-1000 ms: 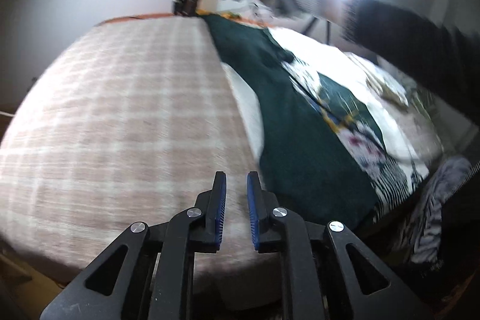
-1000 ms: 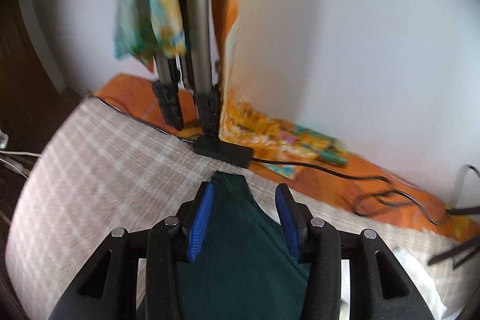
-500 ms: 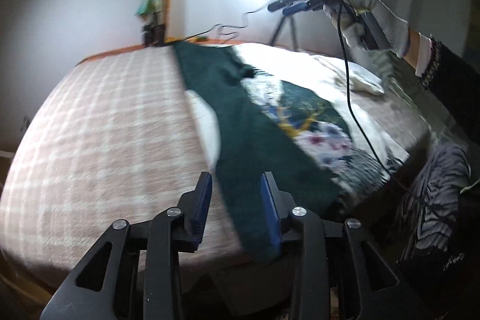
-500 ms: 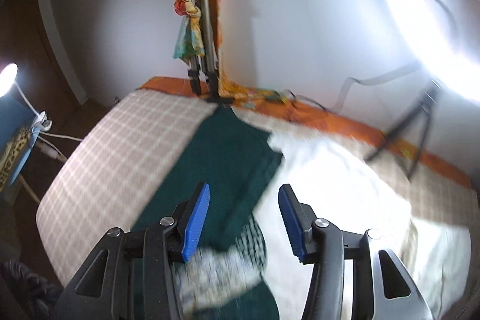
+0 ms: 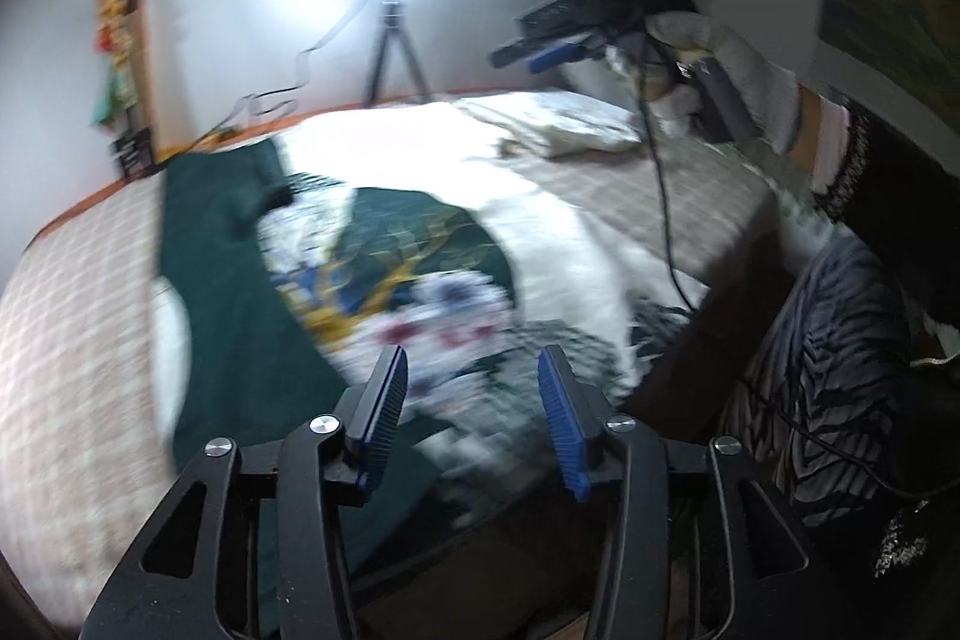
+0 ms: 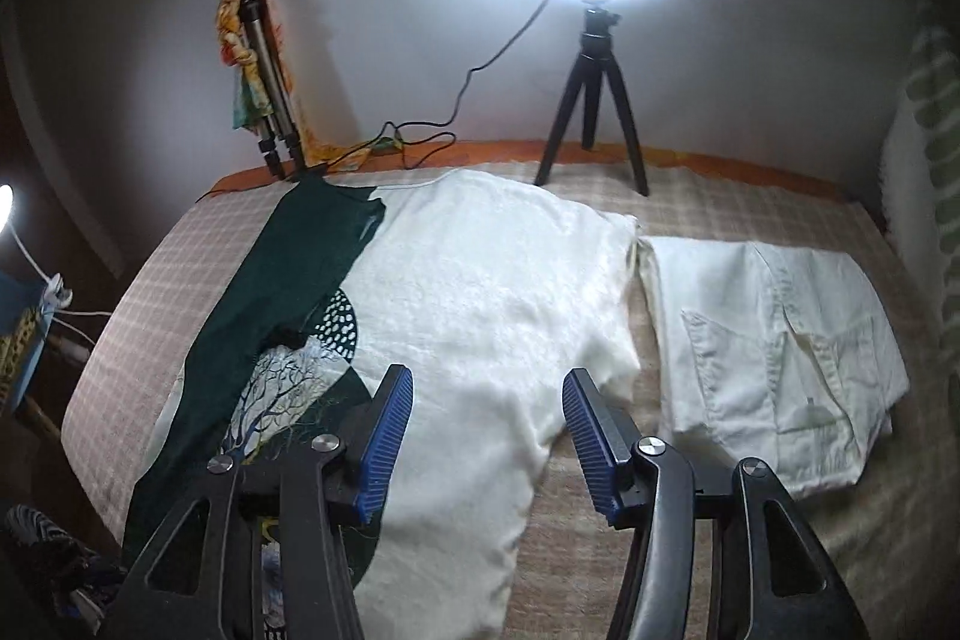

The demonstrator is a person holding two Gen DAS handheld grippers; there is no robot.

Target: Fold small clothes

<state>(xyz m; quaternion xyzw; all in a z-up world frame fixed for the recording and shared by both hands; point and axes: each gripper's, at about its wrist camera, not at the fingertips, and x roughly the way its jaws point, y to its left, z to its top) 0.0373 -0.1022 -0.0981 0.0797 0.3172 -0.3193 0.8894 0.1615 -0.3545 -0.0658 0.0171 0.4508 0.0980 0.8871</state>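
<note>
A dark green garment (image 6: 288, 274) with a printed tree and floral pattern lies spread on a white towel (image 6: 492, 304) on the bed. It shows blurred in the left wrist view (image 5: 240, 316). A folded white shirt (image 6: 774, 340) lies to the right of the towel. My left gripper (image 5: 471, 388) is open and empty above the garment's near printed end. My right gripper (image 6: 487, 400) is open and empty above the towel's near part. It also shows held high in a gloved hand in the left wrist view (image 5: 540, 55).
A ring light on a small tripod (image 6: 591, 88) stands at the bed's far edge, its cable (image 6: 480, 70) trailing left. A folded tripod with a colourful scarf (image 6: 258, 76) leans on the wall. A striped cloth (image 5: 828, 370) hangs at the bed's right side.
Both grippers have opened wider. The left one swung right over the garment's printed end. The right one pulled back and up from the green cloth to over the towel.
</note>
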